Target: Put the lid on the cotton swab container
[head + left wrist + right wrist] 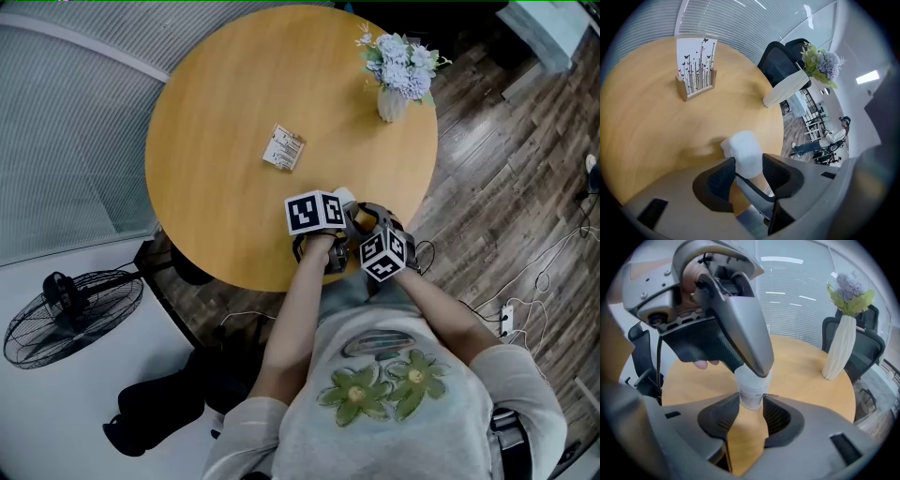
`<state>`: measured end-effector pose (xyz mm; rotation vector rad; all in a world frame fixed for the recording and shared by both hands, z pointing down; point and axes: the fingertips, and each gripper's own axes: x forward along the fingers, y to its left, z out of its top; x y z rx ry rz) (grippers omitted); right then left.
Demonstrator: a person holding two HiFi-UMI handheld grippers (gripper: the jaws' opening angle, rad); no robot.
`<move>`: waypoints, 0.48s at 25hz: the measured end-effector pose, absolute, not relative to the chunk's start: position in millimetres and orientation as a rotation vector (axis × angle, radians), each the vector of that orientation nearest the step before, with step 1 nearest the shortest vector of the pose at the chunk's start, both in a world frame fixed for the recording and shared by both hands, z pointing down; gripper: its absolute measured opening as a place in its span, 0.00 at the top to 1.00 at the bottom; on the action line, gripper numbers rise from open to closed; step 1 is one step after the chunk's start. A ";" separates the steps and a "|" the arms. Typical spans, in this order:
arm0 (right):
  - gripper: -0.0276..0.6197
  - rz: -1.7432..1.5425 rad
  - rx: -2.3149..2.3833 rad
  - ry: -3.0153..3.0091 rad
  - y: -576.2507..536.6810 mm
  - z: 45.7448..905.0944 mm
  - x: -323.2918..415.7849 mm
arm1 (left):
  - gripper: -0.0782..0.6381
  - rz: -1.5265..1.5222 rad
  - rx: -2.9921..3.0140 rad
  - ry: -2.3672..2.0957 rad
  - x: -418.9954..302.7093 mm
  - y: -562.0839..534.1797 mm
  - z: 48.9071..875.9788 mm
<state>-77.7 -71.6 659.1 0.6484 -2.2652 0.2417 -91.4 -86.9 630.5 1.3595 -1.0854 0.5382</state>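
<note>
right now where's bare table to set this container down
Bare: the table left of the card stand out to its rim, and the strip between card stand and vase. Crowded: the near edge, where left gripper and right gripper both clamp the cotton swab container.

The cotton swab container [744, 152] is sitting over the counter's [216, 112] near edge, gripped between the left gripper [749, 165] on its upper part and the right gripper [751, 409] on its lower end. A card stand [284, 148] is resting mid-counter, farther left. A flower vase [392, 103] is standing at the far right edge. A fan [70, 314] is sitting on the floor, near left.
</note>
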 end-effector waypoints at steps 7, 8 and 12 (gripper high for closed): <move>0.72 0.229 0.610 -2.256 -68.4 661.8 -76.3 | 0.46 0.240 1.189 -0.847 -77.2 -76.2 664.0; 0.73 0.223 0.603 -2.256 -68.9 661.8 -75.6 | 0.44 0.215 1.189 -0.833 -76.8 -76.4 664.7; 0.73 0.220 0.598 -2.255 -70.3 661.4 -74.8 | 0.44 0.248 1.231 -0.883 -77.9 -80.3 664.4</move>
